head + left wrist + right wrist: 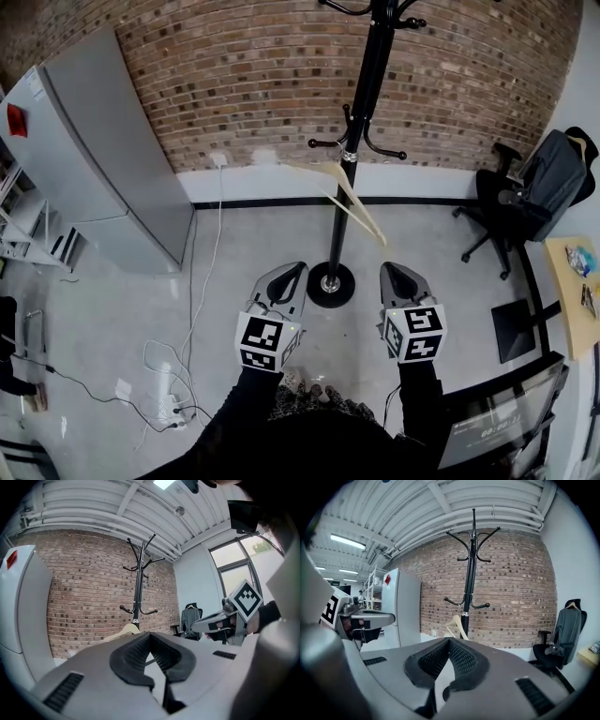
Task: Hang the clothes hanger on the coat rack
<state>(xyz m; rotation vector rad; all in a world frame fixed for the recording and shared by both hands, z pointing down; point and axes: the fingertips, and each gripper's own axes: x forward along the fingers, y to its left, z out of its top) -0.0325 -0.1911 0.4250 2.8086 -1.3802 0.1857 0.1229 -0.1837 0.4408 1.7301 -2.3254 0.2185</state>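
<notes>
Hanging at the lower hooks of the rack, close against its pole, the hanger tilts down to the right in the head view. Both grippers sit low, well short of it and on either side of the rack's base. The left gripper and the right gripper each have their 2 jaws together, with nothing between them.

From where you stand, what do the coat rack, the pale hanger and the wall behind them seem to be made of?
Coat rack: likely metal, black with a slight gloss, and thin curved hooks.
Hanger: probably unpainted wood, going by its cream-tan colour, though it could be plastic.
Wall: matte red-brown brick with visible mortar lines.
</notes>
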